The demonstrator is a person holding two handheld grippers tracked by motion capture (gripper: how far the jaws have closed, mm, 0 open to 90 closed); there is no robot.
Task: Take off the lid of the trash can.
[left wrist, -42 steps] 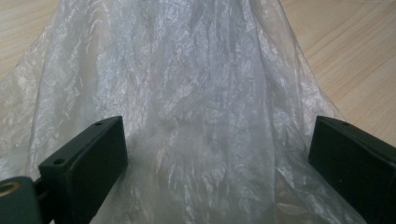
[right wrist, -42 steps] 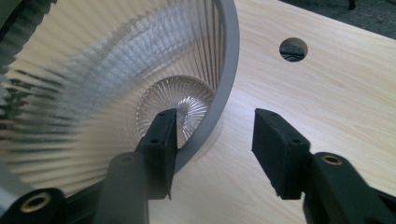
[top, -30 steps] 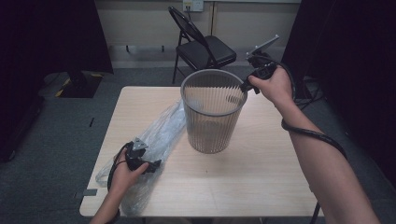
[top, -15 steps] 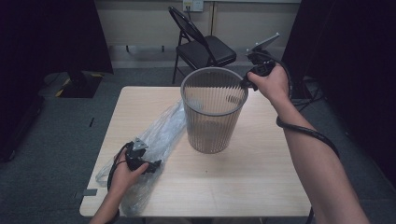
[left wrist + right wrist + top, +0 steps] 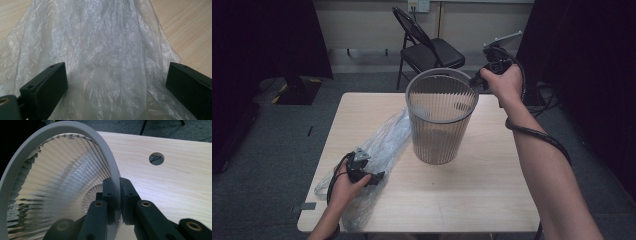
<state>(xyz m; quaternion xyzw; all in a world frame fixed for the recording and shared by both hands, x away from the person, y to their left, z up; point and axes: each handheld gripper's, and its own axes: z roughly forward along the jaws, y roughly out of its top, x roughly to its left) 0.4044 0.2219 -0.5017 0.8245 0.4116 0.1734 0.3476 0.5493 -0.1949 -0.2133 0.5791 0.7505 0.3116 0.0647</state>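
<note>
Right tongs [image 5: 117, 195] have just been closing and now pinch the wastebasket [image 5: 439, 120] rim at two o'clock; left tongs [image 5: 115, 82] gape over the plastic bag [image 5: 100, 50].

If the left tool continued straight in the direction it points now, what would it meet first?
The left tool, its jaws wide apart, points at the crumpled clear plastic bag lying on the wooden table. It would probably meet the bag first; the film already seems to lie between the jaws, though depth is unclear.

Ribbed plastic bin [image 5: 439, 120], crinkly clear bag [image 5: 100, 50]
</note>
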